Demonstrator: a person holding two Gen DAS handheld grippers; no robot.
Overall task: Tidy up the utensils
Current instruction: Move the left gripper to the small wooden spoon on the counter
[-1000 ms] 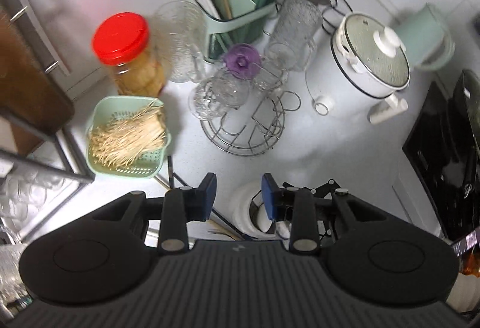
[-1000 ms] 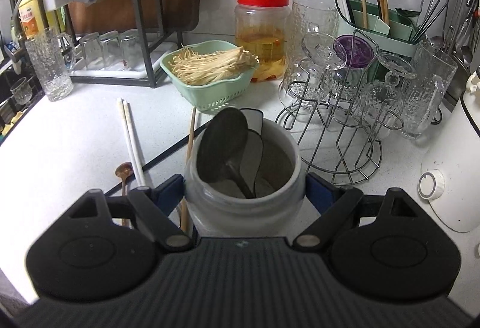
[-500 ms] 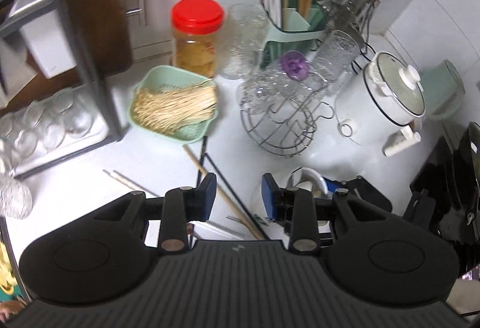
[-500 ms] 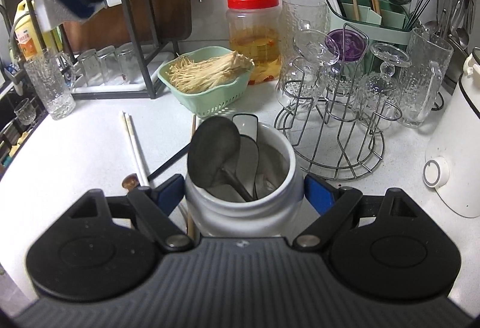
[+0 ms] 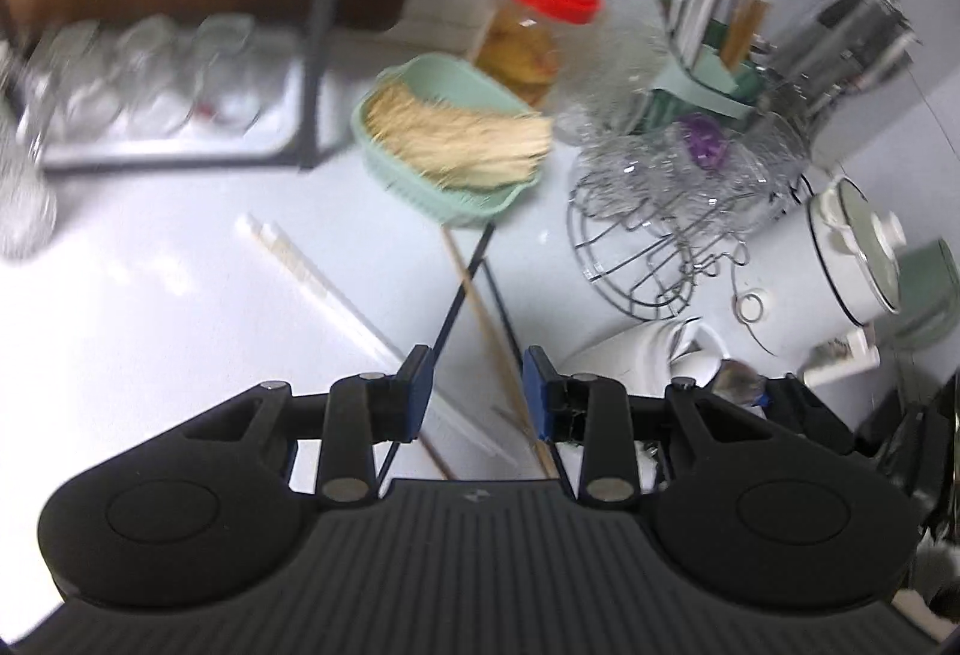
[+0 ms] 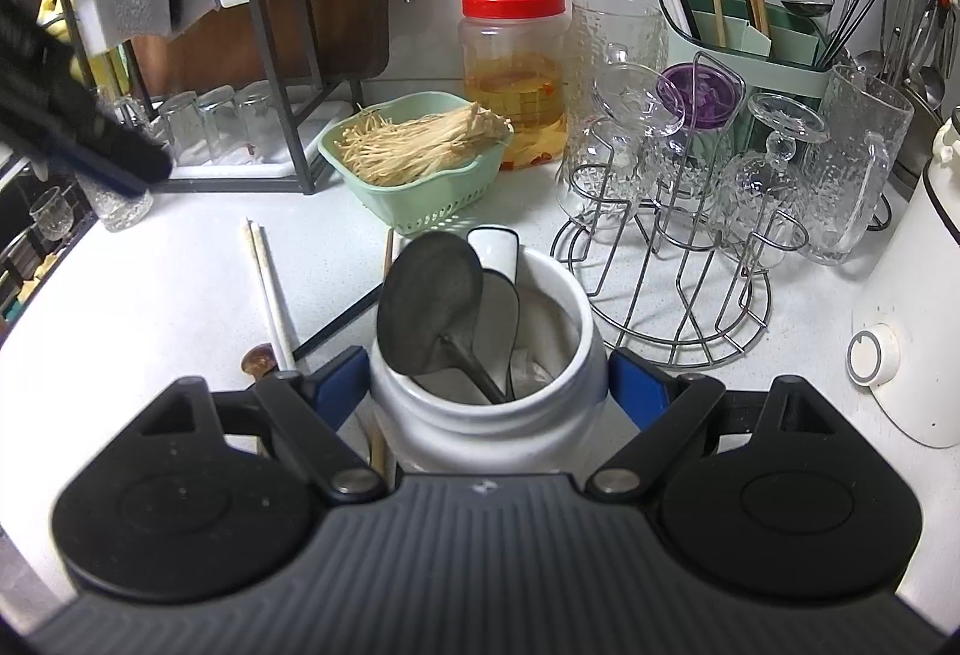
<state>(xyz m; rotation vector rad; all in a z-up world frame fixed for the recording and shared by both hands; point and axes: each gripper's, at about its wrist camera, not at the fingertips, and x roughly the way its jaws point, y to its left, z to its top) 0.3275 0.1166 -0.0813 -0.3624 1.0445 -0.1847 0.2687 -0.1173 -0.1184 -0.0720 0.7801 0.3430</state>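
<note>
While the white crock [image 6: 483, 403] stands on the white counter [image 6: 150, 295] with a dark ladle [image 6: 429, 313] and white spoons [image 6: 493, 247] inside, the right gripper [image 6: 486, 379] clamps it, blue pads pressed to both its sides. Loose utensils lie just left of the crock: a pair of white chopsticks [image 6: 267, 283], a black chopstick [image 6: 336, 325], a wooden chopstick [image 6: 387, 253] and a small brown spoon [image 6: 258, 360]. The left gripper [image 5: 474, 385] hangs above these, jaws partly apart and holding nothing, the wooden chopstick [image 5: 486, 331] and black chopsticks [image 5: 456, 295] showing in the gap below. Behind sit a green basket of enoki mushrooms [image 6: 420, 157], a red-lidded jar [image 6: 513, 73], a wire glass rack [image 6: 678, 259] and a green utensil holder [image 6: 750, 37]
</note>
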